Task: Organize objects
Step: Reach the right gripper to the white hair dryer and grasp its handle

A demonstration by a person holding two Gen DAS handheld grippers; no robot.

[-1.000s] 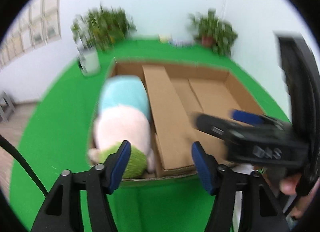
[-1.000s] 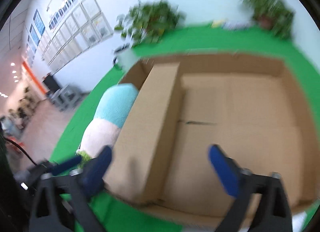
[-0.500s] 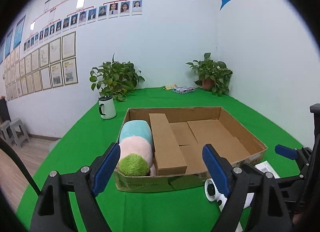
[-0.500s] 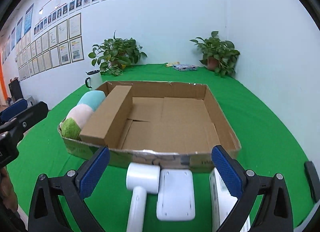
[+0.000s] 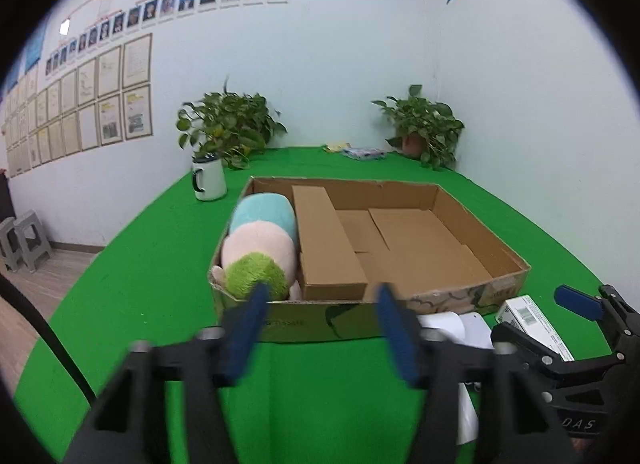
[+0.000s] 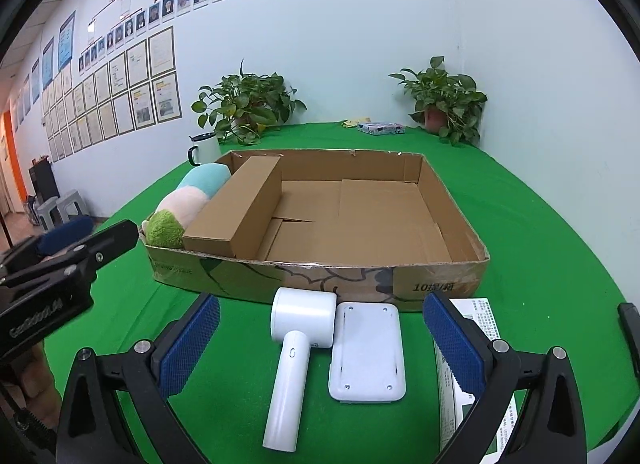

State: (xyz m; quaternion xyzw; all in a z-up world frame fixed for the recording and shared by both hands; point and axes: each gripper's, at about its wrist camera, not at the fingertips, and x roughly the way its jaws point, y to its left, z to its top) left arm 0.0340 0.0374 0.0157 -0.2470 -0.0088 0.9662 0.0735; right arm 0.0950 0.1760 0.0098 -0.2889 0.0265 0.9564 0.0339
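Observation:
A shallow cardboard tray (image 6: 448, 199) (image 5: 472, 219) sits on the green table. In its left part lie a plush toy (image 6: 180, 203) (image 5: 260, 244) and a long brown box (image 6: 236, 207) (image 5: 324, 244). In front of the tray lie a white handheld device (image 6: 296, 348), a flat white rectangular unit (image 6: 366, 352) and a white printed carton (image 6: 476, 316) (image 5: 532, 316). My right gripper (image 6: 316, 344) is open and empty, low over the white device. My left gripper (image 5: 320, 324) is open and empty in front of the tray; it also shows in the right wrist view (image 6: 64, 248).
A white mug (image 6: 204, 147) and two potted plants (image 6: 248, 103) (image 6: 444, 103) stand behind the tray. A small packet (image 6: 380, 127) lies at the table's back. Grey stools (image 5: 24, 240) stand on the floor at left.
Both grippers have pulled back from over the tray to the table's near side. The white objects in front of the tray came into view. The left gripper's jaws have narrowed somewhat.

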